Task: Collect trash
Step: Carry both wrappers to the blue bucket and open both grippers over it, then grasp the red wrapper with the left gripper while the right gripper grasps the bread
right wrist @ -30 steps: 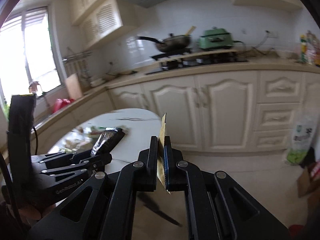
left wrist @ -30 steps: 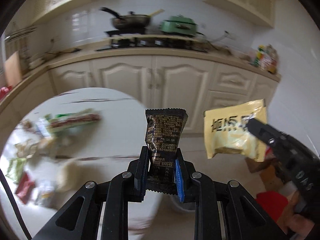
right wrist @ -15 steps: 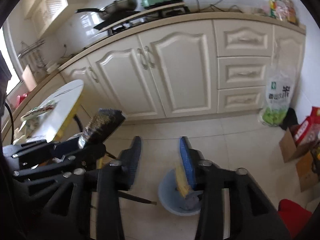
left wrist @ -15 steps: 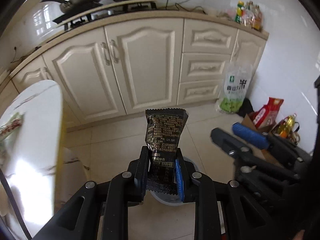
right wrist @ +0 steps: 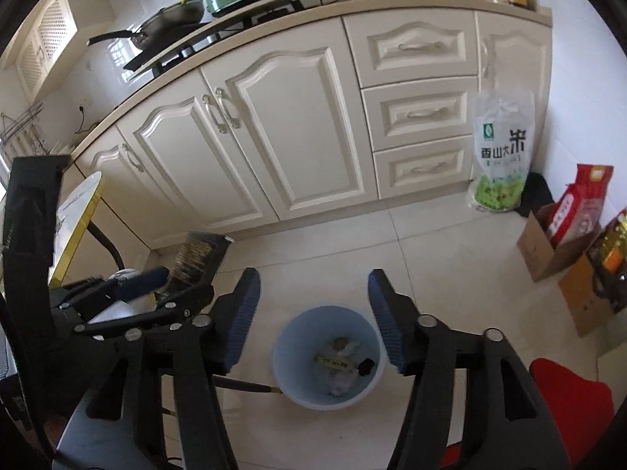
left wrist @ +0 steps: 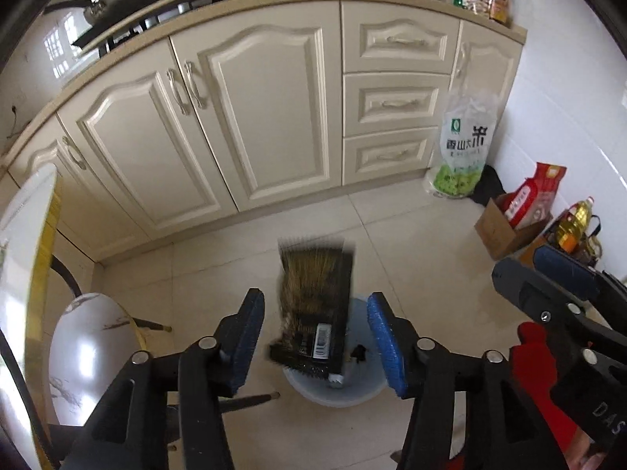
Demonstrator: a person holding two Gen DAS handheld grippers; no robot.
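Through my left camera, my left tongs [left wrist: 315, 342] are spread apart; their jaws have just been opening, and the dark snack wrapper [left wrist: 313, 309] sits blurred between the pads, touching neither one. It hangs right over the pale blue bin [left wrist: 333, 389] on the tiled floor, hiding most of the opening, so I can make out only a small dark scrap and something whitish inside. My right tongs [left wrist: 548, 274] reach in from the right edge. Further back, a cardboard box [left wrist: 505, 227] holds a red bag, and a bag of rice [left wrist: 462, 145] leans against the cream drawers.

Through my right camera, my right tongs [right wrist: 313, 315] are also released, jaws just opened, with nothing between them. Below them the bin [right wrist: 290, 356] stands open: a yellow wrapper [right wrist: 333, 362] lies inside with a few pale crumpled bits and a small dark piece. At left, my left tongs [right wrist: 176, 282] show the dark wrapper [right wrist: 198, 258] sticking up between the fingers, beside the bin rather than above it from this angle.
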